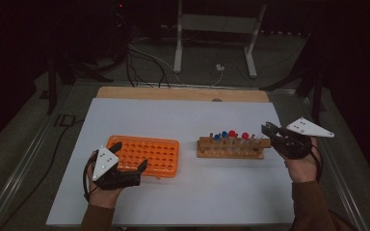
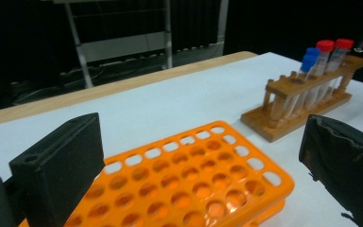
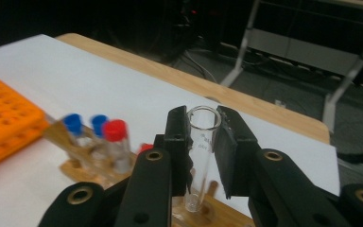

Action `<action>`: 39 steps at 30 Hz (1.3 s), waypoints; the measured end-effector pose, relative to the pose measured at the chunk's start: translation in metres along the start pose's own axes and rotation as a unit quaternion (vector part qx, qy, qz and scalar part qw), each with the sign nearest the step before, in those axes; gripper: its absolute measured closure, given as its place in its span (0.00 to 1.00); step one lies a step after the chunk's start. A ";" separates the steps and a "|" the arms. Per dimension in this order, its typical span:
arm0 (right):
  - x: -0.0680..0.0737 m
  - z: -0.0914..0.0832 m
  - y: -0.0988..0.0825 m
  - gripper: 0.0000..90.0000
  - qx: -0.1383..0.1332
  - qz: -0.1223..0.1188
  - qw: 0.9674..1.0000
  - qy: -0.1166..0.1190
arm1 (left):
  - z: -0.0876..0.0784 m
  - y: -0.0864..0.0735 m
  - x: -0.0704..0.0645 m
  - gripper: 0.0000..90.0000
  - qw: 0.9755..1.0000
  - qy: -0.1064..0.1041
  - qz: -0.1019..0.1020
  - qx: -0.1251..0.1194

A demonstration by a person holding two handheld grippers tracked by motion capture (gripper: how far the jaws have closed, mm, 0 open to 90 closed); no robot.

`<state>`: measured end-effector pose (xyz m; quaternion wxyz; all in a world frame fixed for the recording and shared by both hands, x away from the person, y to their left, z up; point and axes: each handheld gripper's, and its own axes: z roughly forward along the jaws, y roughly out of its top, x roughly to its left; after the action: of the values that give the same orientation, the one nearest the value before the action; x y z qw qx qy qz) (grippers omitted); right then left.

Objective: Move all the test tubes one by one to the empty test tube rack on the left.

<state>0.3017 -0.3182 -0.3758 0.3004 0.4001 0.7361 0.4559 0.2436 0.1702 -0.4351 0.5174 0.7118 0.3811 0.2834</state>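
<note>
My right gripper (image 3: 202,124) is shut on a clear, uncapped glass tube (image 3: 199,156), held upright near its rim. The tube's rounded lower end hangs close over the near end of the wooden rack (image 3: 227,218); I cannot tell whether it touches. In that rack stand blue-capped tubes (image 3: 73,123) and a red-capped tube (image 3: 115,129). In the high view the right gripper (image 1: 269,129) is at the right end of the wooden rack (image 1: 231,153). My left gripper (image 1: 131,155) stands open over the front of the empty orange rack (image 1: 147,150), with the orange rack (image 2: 189,175) between its jaws, untouched.
The racks sit on a white sheet (image 1: 183,202) covering the table, with a wooden strip (image 1: 183,94) along the far edge. Beyond it are a white metal frame (image 1: 217,29) and cables (image 1: 144,67) on the floor. A cable trails off the table's left side.
</note>
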 end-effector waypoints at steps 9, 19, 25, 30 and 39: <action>0.028 0.005 0.004 0.85 -0.001 -0.010 0.999 0.049 | 0.024 0.015 -0.021 0.03 0.999 -0.037 0.012 -0.003; 0.065 0.017 0.005 0.85 0.008 -0.025 0.993 0.112 | 0.057 0.026 -0.051 0.03 0.996 -0.083 0.031 0.005; 0.082 0.025 0.006 0.85 0.012 -0.029 0.990 0.139 | 0.075 0.029 -0.067 0.03 0.994 -0.103 0.037 0.011; 0.093 0.033 0.006 0.85 0.011 -0.025 0.986 0.162 | 0.086 0.033 -0.078 0.07 0.992 -0.124 0.032 0.013; 0.112 0.047 0.007 0.85 0.018 -0.028 0.981 0.192 | 0.103 0.032 -0.097 0.27 0.988 -0.146 0.031 0.029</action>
<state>0.2855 -0.1991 -0.3973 0.1589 0.2900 0.7990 0.5023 0.2806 0.0299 -0.4364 0.5379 0.7714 0.2876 0.1814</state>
